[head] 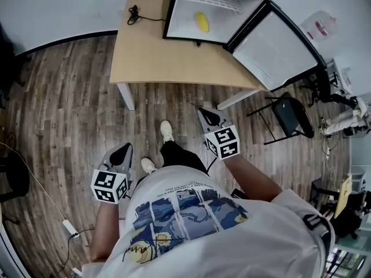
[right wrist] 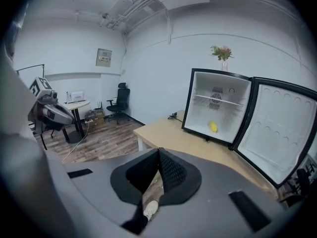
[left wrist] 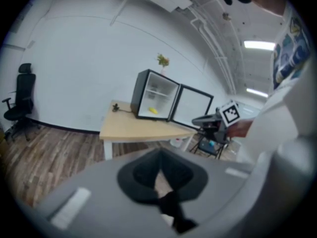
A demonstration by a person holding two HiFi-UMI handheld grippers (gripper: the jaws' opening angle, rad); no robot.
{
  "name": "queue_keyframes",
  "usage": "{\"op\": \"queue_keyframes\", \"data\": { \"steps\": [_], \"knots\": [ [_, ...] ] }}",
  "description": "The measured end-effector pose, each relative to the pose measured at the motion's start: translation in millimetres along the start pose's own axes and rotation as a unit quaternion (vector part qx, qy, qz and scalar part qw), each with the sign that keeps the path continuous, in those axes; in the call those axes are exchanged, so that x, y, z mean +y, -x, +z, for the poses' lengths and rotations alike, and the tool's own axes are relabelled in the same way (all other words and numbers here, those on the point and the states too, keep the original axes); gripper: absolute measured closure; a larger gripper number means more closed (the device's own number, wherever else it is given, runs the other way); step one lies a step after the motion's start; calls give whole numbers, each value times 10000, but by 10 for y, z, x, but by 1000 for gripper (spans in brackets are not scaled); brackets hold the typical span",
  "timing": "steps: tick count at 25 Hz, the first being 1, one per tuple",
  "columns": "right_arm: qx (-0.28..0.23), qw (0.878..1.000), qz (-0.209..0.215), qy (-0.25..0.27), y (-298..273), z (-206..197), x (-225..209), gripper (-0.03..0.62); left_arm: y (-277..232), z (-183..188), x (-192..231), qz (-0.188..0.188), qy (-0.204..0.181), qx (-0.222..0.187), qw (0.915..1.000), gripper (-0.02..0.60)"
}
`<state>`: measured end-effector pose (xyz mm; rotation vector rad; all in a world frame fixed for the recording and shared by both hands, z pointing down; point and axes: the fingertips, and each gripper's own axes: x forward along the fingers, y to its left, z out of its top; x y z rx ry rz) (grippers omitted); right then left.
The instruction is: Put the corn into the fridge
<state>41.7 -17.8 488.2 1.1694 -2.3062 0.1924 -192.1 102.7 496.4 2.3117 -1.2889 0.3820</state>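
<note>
Corn [head: 202,21] inside fridge [head: 223,7], lying on compartment bottom, below shelf. Fridge door [head: 278,48] wide open. Fridge stands on table [head: 156,57]. Right gripper [head: 207,117] jaws pressed together, nothing between. Left gripper [head: 122,153] jaws together too, empty. Both grippers back from table, over wood floor [head: 69,97].

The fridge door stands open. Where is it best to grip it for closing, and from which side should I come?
Grip the fridge door at its free edge, opposite the hinge, coming from the right of the table. It is swung wide open to the right, no handle shows, and that thin edge probably fits between the jaws and gives most leverage.
</note>
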Motion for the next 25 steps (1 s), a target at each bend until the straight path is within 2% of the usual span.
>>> {"op": "queue_keyframes", "data": {
  "steps": [5, 9, 14, 18, 25],
  "knots": [
    [-115, 9997, 188, 140, 91, 67, 77, 583, -108, -140, -61, -9, -39, 194, 9998, 572],
    [-316, 9986, 365, 239, 78, 146, 51, 585, -105, -171, -108, 200, 35, 190, 9996, 572],
    [-577, 9963, 558, 293, 233, 224, -136, 585, -236, -182, -243, 436, 7, 392, 9983, 572],
    [-567, 9964, 593, 228, 536, 50, -507, 585, -605, -7, -689, 285, -117, 392, 9988, 572],
    [-516, 9975, 476, 3, 1214, -438, -1210, 585, -1367, 211, -1707, -236, -376, 366, 9983, 572]
  ]
}}
